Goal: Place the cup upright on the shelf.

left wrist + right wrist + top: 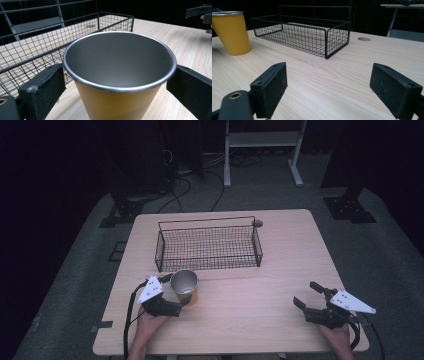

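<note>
A dim room with grey carpet [75, 270], black cables [185, 185] and a white frame [262, 140] beyond the wooden table [280, 265].

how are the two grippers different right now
The left gripper has its jaws on either side of the yellow cup, close against its wall; the right gripper stands wide open over bare table. The left sits just in front of the wire basket; the right is well off to its side. Both carry a grey plate.

Each hand-held gripper [176, 301]: black jaws, pale three-cornered plate, black trailing cable.
</note>
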Demonstrator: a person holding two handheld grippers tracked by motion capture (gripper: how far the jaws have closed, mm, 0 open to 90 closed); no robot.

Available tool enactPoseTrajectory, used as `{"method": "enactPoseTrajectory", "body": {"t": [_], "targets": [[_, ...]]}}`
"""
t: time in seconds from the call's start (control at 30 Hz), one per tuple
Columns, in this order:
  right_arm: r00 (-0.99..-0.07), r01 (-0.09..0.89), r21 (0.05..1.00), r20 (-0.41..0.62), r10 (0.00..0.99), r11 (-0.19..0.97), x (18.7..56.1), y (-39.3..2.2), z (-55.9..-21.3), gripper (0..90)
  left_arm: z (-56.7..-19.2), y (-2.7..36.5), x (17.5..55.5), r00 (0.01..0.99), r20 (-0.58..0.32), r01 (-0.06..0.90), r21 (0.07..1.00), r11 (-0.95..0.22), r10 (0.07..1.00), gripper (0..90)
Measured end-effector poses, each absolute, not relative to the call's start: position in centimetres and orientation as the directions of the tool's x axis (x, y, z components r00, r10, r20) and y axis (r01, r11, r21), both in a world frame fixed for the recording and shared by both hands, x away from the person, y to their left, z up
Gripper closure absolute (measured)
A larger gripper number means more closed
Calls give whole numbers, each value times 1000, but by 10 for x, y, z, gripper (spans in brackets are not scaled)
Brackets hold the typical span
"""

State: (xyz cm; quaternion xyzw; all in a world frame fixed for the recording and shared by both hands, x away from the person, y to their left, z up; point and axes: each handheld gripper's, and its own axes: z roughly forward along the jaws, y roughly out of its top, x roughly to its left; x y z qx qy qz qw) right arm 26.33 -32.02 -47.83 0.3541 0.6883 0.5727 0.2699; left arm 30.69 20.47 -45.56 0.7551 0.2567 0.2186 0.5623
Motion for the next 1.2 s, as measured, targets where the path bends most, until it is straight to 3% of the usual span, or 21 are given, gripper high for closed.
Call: {"method": "enactPoseTrajectory", "body": {"t": [0.8,1.2], "targets": [[-604,178,980,33,796,94,263,-320,-478,134,-460,196,318,769,26,149,965,-217,639,11],[-605,177,980,34,796,93,263,-320,-478,134,-459,194,317,778,42,125,968,-219,627,91]]}}
